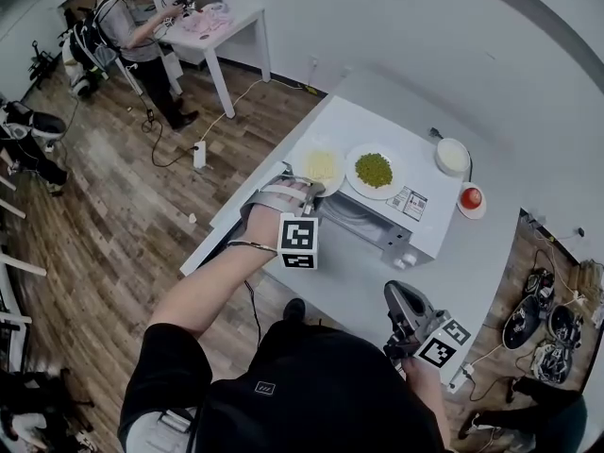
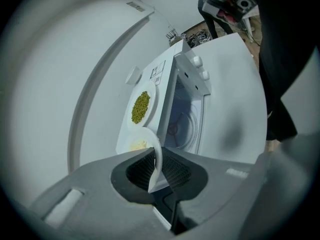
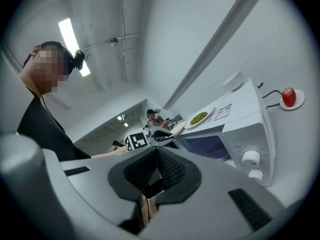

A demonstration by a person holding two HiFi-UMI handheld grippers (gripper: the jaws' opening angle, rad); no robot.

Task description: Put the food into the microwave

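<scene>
Left gripper view | left tongs (image 2: pixel 157 156) pinch thin round white plate (image 2: pixel 145 134) rim | right tongs (image 3: pixel 157 151) narrow, empty

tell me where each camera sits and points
Head view: on the person's head, steeply down at the microwave; shows both arms, left claw, right claw.
Left gripper view: on the left claw, past its gripped plate of yellow food to the microwave.
Right gripper view: on the right claw, level toward the microwave; shows the person's torso.
Shared: plate of green peas, in all three.
</scene>
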